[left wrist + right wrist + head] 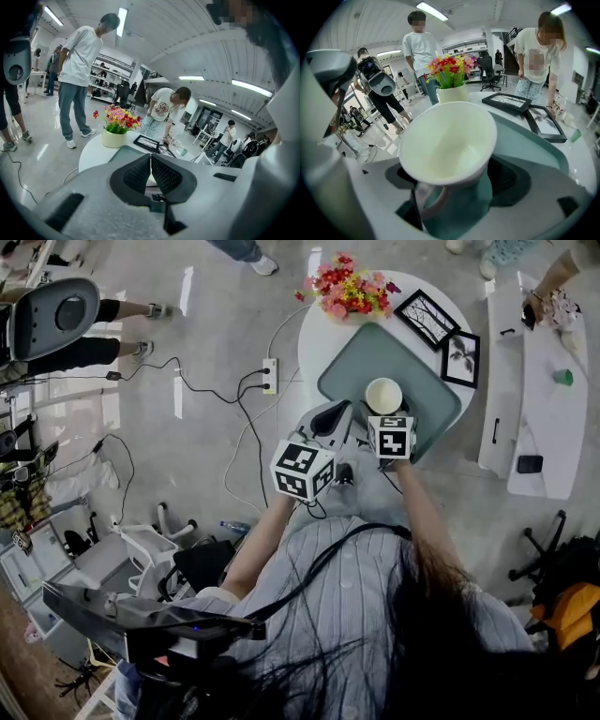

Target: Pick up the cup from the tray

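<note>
Empty white cup [447,145] stands upright on teal tray [436,404] on round table [314,348], mouth up, handle toward the right tongs [452,183], which are released wide around it; left tongs [151,174] clenched, empty.

A: What colours are on the table?

B: The round table [314,348] is white. Its tray [436,399] is dull teal, and the cup [383,395] is cream-white inside and out.

A: And around them?

B: The flowers [349,292] are red, pink and yellow. The two picture frames [427,320] are black. The left gripper [330,416] and right gripper [454,187] are pale grey with black grid-textured pads [136,176], and each bears a cube patterned in black-and-white squares. The person's shirt [347,596] is pale with thin stripes.
</note>
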A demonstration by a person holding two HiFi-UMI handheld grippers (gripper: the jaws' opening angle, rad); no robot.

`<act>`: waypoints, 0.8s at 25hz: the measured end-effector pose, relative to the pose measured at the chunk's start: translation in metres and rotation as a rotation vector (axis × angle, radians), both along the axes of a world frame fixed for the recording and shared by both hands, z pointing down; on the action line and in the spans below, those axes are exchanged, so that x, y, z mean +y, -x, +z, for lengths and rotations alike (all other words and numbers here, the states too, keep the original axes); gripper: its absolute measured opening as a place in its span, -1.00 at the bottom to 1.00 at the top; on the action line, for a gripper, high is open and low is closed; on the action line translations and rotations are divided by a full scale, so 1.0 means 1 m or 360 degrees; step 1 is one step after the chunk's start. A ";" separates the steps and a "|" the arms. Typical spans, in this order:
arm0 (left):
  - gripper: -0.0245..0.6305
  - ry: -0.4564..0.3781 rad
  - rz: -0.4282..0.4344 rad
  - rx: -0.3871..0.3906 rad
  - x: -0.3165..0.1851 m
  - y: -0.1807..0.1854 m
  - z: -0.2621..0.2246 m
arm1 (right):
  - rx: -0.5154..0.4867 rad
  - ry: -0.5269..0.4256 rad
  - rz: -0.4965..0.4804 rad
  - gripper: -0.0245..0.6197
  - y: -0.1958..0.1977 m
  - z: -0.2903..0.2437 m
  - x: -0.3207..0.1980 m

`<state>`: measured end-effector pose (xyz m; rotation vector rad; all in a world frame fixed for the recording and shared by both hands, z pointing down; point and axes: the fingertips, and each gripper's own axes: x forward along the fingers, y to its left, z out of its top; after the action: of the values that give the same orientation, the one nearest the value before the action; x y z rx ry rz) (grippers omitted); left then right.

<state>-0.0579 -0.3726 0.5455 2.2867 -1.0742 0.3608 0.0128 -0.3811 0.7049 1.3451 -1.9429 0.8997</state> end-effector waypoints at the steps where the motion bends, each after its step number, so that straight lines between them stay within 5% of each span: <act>1: -0.88 0.0005 -0.0003 -0.0002 0.001 0.001 0.001 | -0.0005 -0.0006 0.0006 0.32 0.001 0.000 -0.001; 20: -0.88 -0.0016 -0.0051 -0.0010 0.005 0.016 -0.005 | 0.0050 -0.0063 -0.0007 0.32 -0.008 -0.009 -0.006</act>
<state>-0.0734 -0.3676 0.5408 2.2761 -1.1171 0.3509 0.0207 -0.3875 0.6962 1.3687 -1.9487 0.8373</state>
